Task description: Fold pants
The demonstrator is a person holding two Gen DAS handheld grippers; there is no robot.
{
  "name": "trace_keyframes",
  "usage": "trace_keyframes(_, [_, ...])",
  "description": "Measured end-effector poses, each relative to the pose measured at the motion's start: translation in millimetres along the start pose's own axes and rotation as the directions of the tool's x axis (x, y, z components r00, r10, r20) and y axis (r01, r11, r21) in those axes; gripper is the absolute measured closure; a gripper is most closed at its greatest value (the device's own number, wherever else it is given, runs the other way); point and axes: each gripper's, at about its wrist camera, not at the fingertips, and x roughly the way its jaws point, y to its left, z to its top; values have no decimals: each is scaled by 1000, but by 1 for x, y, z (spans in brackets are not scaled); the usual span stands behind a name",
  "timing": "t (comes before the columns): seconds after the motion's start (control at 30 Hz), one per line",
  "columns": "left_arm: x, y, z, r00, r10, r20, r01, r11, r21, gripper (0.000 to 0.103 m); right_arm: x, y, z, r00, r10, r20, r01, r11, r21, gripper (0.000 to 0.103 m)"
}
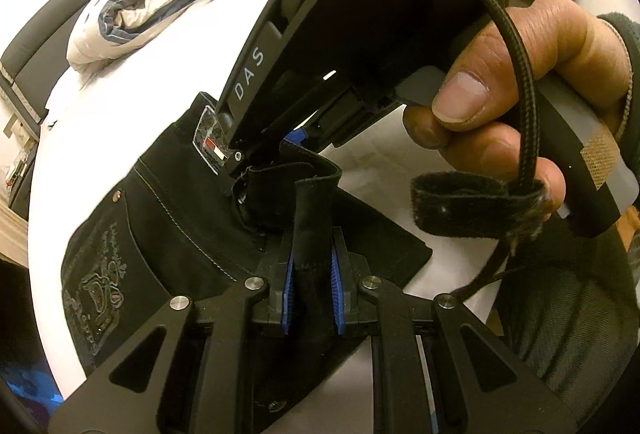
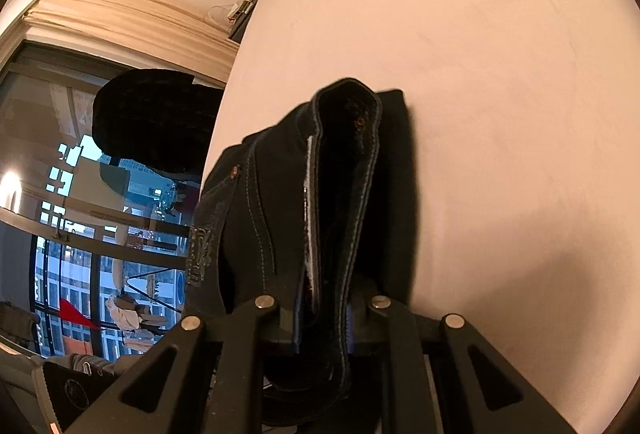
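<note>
Black jeans (image 1: 168, 218) lie on the white bed sheet (image 1: 376, 169), folded, with grey embroidery on the pocket. The left gripper (image 1: 314, 266) has its jaws clenched on a fold of the waistband. Straight before it, the right gripper (image 1: 244, 161), held in the person's hand (image 1: 516, 89), blocks much of the view; its jaws grasp the waistband (image 2: 344, 193) too. A rumpled white duvet (image 1: 132, 9) lies further up the bed. Beside the bed, a large window (image 2: 80, 254) shows city buildings.
</note>
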Motion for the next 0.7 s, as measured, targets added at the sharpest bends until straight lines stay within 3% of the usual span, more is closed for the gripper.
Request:
trace_keyframes(0.17, [4, 7, -3, 1000, -10, -5, 10, 1000, -27, 82, 4, -6, -2, 999, 28, 16, -29, 999, 35, 84])
trace_keyframes(0.3, [-18, 26, -5, 991, -130, 23, 132, 986, -100, 69, -8, -2, -1, 999, 10, 52, -12, 999, 51, 63])
trace_keyframes(0.37, [-40, 40, -12, 982, -175, 66, 182, 974, -138, 22, -21, 2, -2, 996, -19, 82, 15, 999, 51, 55])
trace_keyframes(0.43, [-69, 60, -23, 976, -167, 142, 191, 966, -176, 21, -35, 8, -3, 992, -62, 109, 58, 997, 44, 53])
trace_keyframes(0.6, [-86, 129, -50, 975, -117, 192, 181, 913, -366, 23, -53, 51, -8, 986, 68, 153, -59, 996, -59, 54])
trace_keyframes(0.67, [-77, 152, -62, 974, -138, 180, 206, 874, -440, 44, -41, 70, -12, 984, 136, 120, -122, 986, -111, 58])
trace_keyframes(0.7, [-75, 157, -67, 972, -151, 180, 219, 858, -465, 49, -34, 73, -13, 986, 132, 103, -120, 986, -116, 61])
